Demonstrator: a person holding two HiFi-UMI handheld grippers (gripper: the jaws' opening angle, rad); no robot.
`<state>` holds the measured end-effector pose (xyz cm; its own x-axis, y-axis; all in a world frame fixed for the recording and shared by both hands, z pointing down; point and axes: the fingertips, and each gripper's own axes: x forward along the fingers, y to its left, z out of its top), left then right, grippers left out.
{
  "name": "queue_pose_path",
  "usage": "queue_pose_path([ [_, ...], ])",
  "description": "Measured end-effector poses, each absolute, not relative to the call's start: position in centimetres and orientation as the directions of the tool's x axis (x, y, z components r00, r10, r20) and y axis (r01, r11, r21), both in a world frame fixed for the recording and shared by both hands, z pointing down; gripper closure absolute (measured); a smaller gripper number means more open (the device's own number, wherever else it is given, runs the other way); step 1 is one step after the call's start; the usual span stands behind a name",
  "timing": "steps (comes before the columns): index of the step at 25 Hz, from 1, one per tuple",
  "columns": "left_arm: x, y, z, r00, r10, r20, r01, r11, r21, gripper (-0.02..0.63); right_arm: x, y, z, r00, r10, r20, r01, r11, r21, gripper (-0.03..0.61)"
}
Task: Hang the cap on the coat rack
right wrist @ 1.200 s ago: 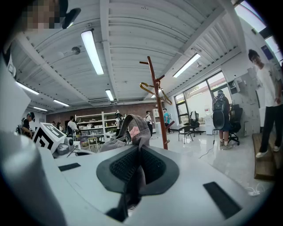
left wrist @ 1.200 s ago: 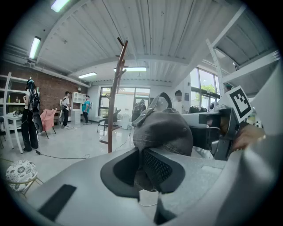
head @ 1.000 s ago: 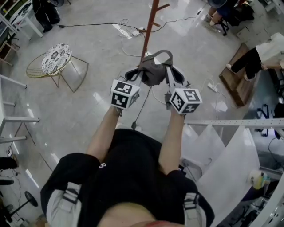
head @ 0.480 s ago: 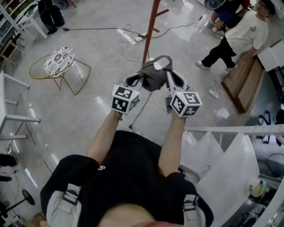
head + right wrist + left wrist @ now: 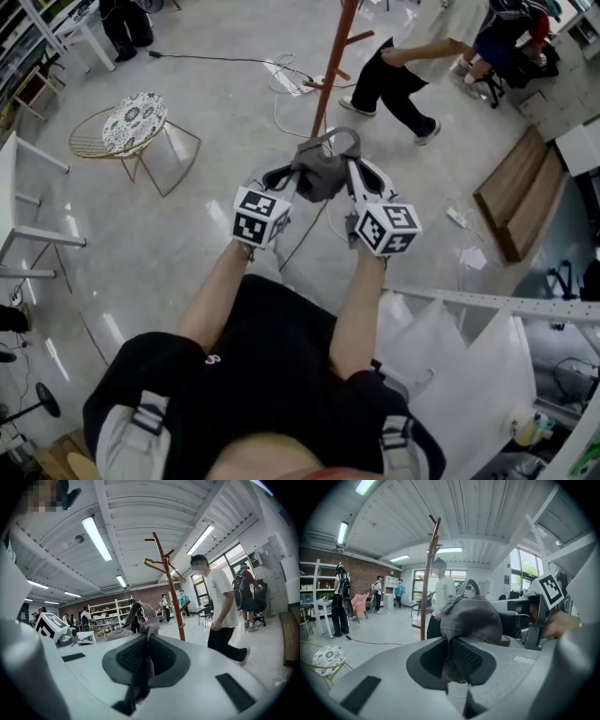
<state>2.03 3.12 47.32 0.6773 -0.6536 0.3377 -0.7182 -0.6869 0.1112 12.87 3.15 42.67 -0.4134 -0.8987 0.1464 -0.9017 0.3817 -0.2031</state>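
A grey cap (image 5: pixel 321 172) hangs in the air between both grippers, its back strap arching upward. My left gripper (image 5: pixel 286 176) is shut on the cap's left side; in the left gripper view the cap's crown (image 5: pixel 471 618) bulges out just past the jaws. My right gripper (image 5: pixel 351 171) is shut on the cap's right edge, and grey fabric (image 5: pixel 145 620) shows pinched between its pads. The red-brown coat rack (image 5: pixel 330 66) stands just beyond the cap, its pole (image 5: pixel 428 581) and top pegs (image 5: pixel 161 555) visible in both gripper views.
A person (image 5: pixel 412 56) in a white shirt walks past behind the rack. A round patterned chair (image 5: pixel 131 127) sits far left. Cables and a power strip (image 5: pixel 286 75) lie by the rack's base. A wooden board (image 5: pixel 520 192) lies right; white panels (image 5: pixel 469 375) stand near right.
The person in the white shirt has walked from the right to just behind the rack. Both grippers, still holding the cap, have shifted slightly, with the rack a little closer.
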Motion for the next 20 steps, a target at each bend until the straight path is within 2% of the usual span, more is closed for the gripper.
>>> queue_pose_path([
  [10,3.5,-6.2,48.9,0.674,-0.651,0.349,-0.725,-0.672,0.149,0.589,14.3,-5.7,44.5,-0.416,-0.886,0.203,-0.904,0.379,-0.2,0.574],
  [20,7.1,-17.2,51.6,0.717,-0.556,0.42,-0.666,-0.723,0.18,0.589,17.8,-16.4,47.0,-0.351,-0.898,0.264,-0.926,0.291,-0.241,0.574],
])
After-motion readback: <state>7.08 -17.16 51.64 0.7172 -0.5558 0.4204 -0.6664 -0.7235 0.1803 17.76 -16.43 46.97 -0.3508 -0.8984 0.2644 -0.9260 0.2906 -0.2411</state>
